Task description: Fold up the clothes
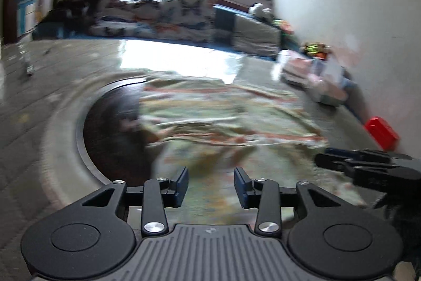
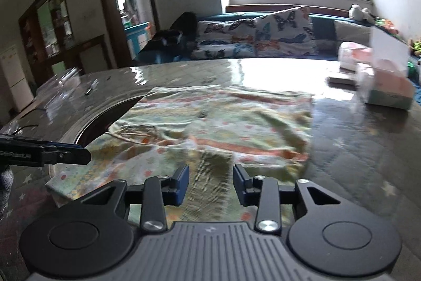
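A pale green garment with orange stripes and small prints point(image 2: 210, 128) lies spread and rumpled on the glossy table; it also shows, blurred, in the left wrist view point(image 1: 223, 123). My left gripper point(image 1: 211, 186) is open and empty, just above the garment's near edge. My right gripper point(image 2: 211, 185) is open and empty over the near edge too. Each gripper shows in the other's view: the right one at the right edge point(image 1: 368, 167), the left one at the left edge point(image 2: 44, 150).
The table point(image 2: 355, 149) has a dark round inset point(image 1: 110, 128) partly under the garment. Tissue boxes and packets point(image 2: 381, 75) stand at the far right, a red box point(image 1: 381, 132) by the wall, clear plastic point(image 2: 60, 88) at the far left. A butterfly-print sofa point(image 2: 255, 36) lies beyond.
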Tool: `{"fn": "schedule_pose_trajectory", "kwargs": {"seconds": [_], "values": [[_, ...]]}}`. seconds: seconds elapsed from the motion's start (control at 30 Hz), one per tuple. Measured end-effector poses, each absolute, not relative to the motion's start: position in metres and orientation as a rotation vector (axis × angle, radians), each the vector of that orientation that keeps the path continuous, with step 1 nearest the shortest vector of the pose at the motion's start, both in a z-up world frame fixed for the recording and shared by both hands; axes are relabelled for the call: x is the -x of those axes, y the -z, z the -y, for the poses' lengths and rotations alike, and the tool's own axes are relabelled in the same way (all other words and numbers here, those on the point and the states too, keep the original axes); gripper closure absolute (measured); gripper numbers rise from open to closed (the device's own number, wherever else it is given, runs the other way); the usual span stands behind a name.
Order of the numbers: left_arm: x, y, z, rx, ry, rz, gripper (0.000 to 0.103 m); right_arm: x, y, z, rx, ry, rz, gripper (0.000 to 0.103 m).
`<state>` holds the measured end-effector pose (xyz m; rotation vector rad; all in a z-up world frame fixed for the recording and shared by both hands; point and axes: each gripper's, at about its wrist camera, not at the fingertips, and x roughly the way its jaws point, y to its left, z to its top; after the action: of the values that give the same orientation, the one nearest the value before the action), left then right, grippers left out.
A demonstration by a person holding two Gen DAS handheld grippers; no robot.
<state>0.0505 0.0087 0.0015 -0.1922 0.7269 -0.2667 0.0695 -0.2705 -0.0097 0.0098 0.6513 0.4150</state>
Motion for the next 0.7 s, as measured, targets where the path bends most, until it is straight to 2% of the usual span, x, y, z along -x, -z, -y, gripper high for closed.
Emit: {"fn": "schedule_pose_trajectory", "kwargs": {"seconds": [0.1,0.33,0.53,0.7], "values": [[-0.052,0.007,-0.021,0.190,0.239,-0.751,0.073,-0.077,0.014,0.254,0.022,-0.449,-0.664,0.067],[-0.053,0.008,-0.033,0.175,0.192,-0.756,0.074,-0.084,0.019,0.245,0.051,-0.453,-0.693,0.067],[-0.071,-0.011,-0.005,0.185,0.307,-0.690,0.077,-0.086,0.016,0.245,0.053,-0.457,-0.690,0.067],[-0.097,0.003,0.010,0.154,0.309,-0.734,0.079,-0.090,0.020,0.244,0.062,-0.454,-0.694,0.067]]}}
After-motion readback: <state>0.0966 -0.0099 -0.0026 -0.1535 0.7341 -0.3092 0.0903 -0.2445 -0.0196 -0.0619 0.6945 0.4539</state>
